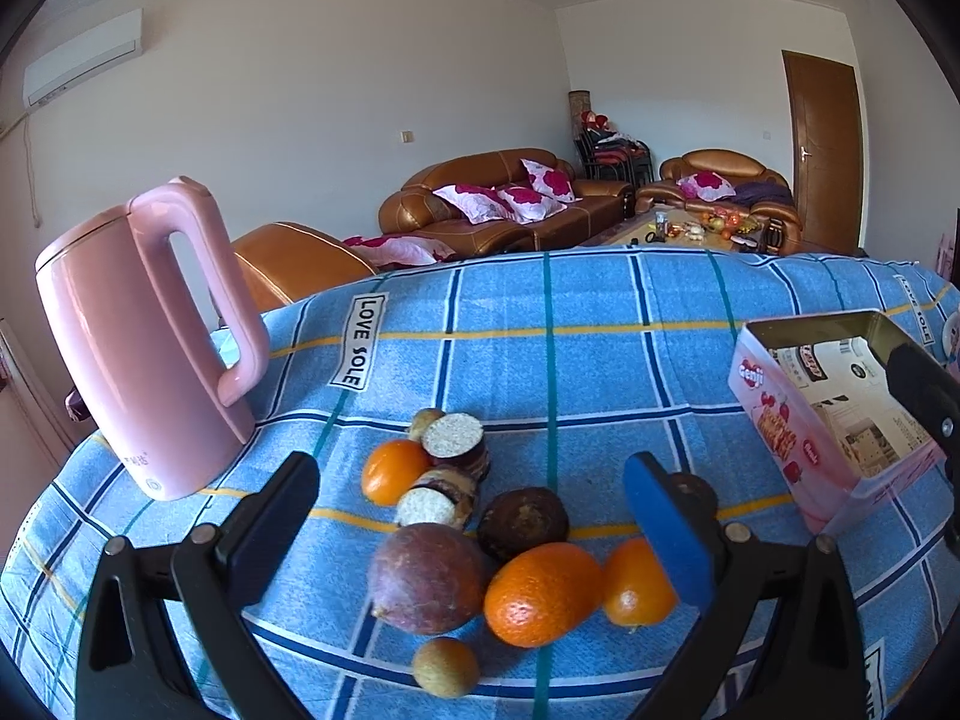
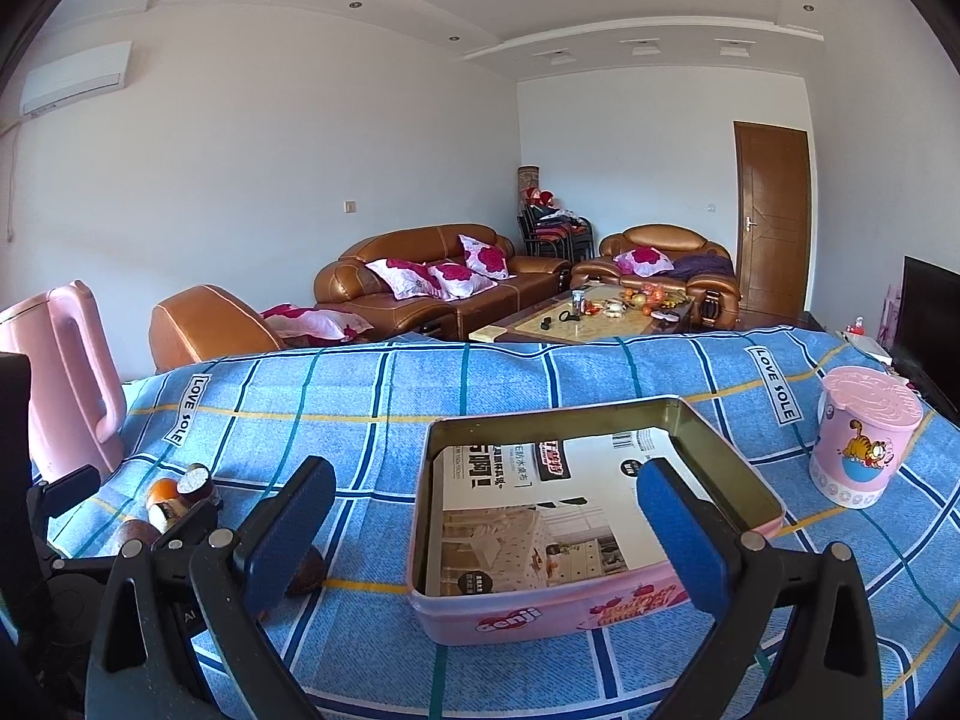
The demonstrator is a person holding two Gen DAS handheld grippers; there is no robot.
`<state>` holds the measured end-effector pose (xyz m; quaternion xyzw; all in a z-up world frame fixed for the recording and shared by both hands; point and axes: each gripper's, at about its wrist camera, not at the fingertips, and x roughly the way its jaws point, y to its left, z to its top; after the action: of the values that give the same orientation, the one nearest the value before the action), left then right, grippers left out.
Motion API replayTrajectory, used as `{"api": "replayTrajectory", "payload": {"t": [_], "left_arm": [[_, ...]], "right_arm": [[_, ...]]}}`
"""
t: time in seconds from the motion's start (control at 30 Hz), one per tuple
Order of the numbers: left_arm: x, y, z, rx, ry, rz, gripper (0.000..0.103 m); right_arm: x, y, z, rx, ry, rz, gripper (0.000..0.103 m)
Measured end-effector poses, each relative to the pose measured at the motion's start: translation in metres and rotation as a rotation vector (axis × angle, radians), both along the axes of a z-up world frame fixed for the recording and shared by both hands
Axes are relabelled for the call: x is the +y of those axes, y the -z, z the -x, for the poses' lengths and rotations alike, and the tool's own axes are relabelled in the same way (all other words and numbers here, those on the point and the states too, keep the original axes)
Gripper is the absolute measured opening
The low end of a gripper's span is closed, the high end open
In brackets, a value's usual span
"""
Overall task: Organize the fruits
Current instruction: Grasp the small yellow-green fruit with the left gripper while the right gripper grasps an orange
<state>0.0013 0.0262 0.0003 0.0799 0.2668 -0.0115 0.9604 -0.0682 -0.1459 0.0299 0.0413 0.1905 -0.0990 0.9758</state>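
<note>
left gripper hovering low over a heap of fruit on the blue checked tablecloth, fingers spread wide with nothing between the pads, the heap lying in the gap. nearest the camera: a small tan lychee, a purple passion fruit, an orange touching it, and a second orange partly behind the blue pad of the right-hand finger. further back: a dark brown wrinkled fruit, two cut pieces with pale speckled faces, and a third orange to their left. pink kettle upright at the left edge of the cloth, handle facing the fruit, well apart from the heap. pink tin box to the right of the heap, lid off, tilted in the left view, a printed paper sheet lining its bottom, no fruit visible inside. right gripper poised just above the near wall of that box, fingers likewise wide apart and holding nothing, one on each side of the opening. pink lidded tub with a cartoon cat standing upright to the right of the box, apart from it. part of the fruit heap and the left tool showing at the lower left of the right view. brown sofas and a low table in the room behind.
</note>
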Motion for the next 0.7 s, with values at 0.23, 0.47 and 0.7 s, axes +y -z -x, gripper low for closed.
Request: {"api": "replayTrajectory", "payload": {"t": [0.23,0.47,0.7], "left_arm": [[0.068,-0.003,-0.009,0.041,-0.083,0.103,0.103],[0.096,0.007,-0.008,0.116,-0.046,0.141,0.099],[0.084,0.019,0.001,0.224,0.134,0.152,0.095]], "right_arm": [[0.016,0.011,-0.013,0.101,-0.188,-0.065,0.065],[0.049,0.026,-0.019,0.207,-0.395,-0.069,0.065],[0.071,0.044,-0.034,0.365,-0.505,-0.081,0.065]]}}
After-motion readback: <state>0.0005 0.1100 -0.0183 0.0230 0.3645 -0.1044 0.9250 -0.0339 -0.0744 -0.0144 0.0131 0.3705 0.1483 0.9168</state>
